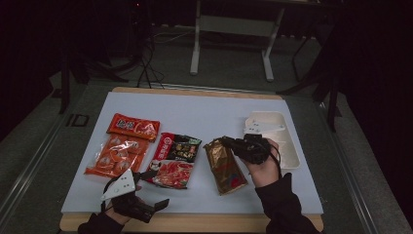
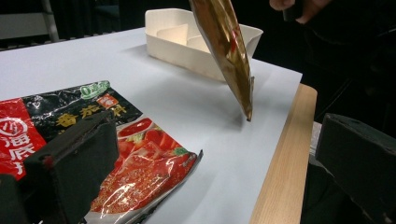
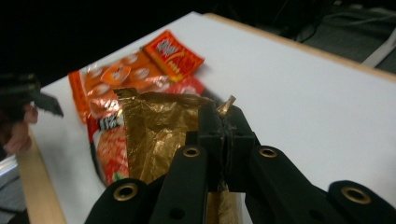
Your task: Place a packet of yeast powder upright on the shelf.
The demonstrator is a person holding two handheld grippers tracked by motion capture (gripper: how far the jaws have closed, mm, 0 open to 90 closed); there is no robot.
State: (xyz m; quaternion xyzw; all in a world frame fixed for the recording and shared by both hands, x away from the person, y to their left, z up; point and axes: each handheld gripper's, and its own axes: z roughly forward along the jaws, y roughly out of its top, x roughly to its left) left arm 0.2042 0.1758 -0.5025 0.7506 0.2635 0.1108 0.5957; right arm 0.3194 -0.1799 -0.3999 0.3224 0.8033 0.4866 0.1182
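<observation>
Already the right tongs [image 1: 233, 145] were clamped on the top corner of the gold foil packet [image 1: 225, 165], their pads pressed tight with the foil crumpled between them, as the right gripper view [image 3: 223, 128] made plain. The packet [image 2: 227, 51] hung from that grip with its long axis steeply tilted, its lower end just above or barely touching the worktop [image 1: 204, 114]; the left gripper view left that gap unclear. It lay just left of the white divided tray [image 1: 287, 141], which is the landmark here: the packet's lifted end sat beside the tray's near-left corner, and the packet ran away from the tray toward the worktop's front edge. Judging from this, the coming move turned on carrying the packet rightward over the tray's rim, and the right hand was by far the nearer one.

The left tongs [image 1: 146, 207] stood wide and empty, well left of the tray near the front edge, pointing at the red and black sauce packet [image 1: 174, 158]. That packet [image 2: 116, 154] carried Chinese characters and a small green oval mark, too small to read with confidence. Farther left of the tray lay an orange snack bag [image 1: 118, 155] and a red-orange sachet [image 1: 133, 126] with printed characters, blurred beyond reading. No writing showed on the gold foil.
</observation>
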